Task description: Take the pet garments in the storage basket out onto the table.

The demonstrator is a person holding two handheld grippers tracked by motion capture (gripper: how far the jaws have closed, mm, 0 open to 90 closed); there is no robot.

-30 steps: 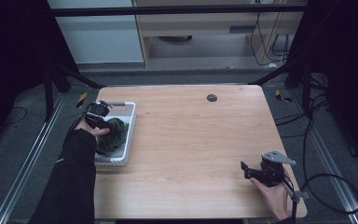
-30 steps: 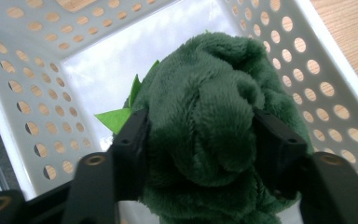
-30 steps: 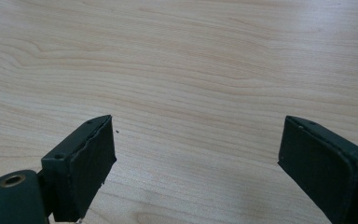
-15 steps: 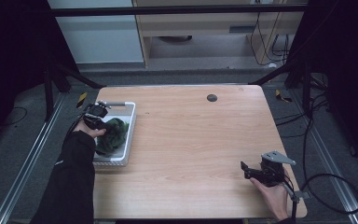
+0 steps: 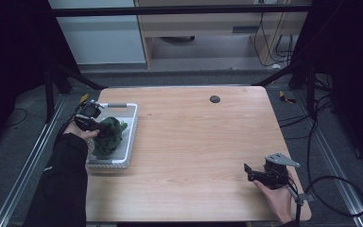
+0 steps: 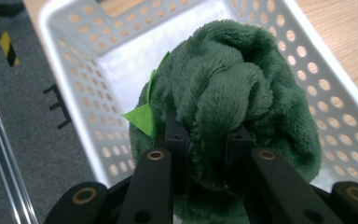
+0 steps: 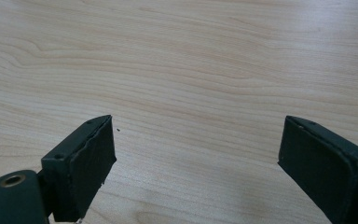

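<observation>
i have the left gripper pinched on a fold of the green plush toy, its jaws having just closed with the plush between them. the toy sits in the white perforated basket at the table's left edge. my aim is a straight, slow lift so the bulk clears the basket rim without dragging it. the left forearm reaches in from the near-left corner, gripper angled down. the right gripper hovers near the near-right corner, jaws wide, holding nothing.
</observation>
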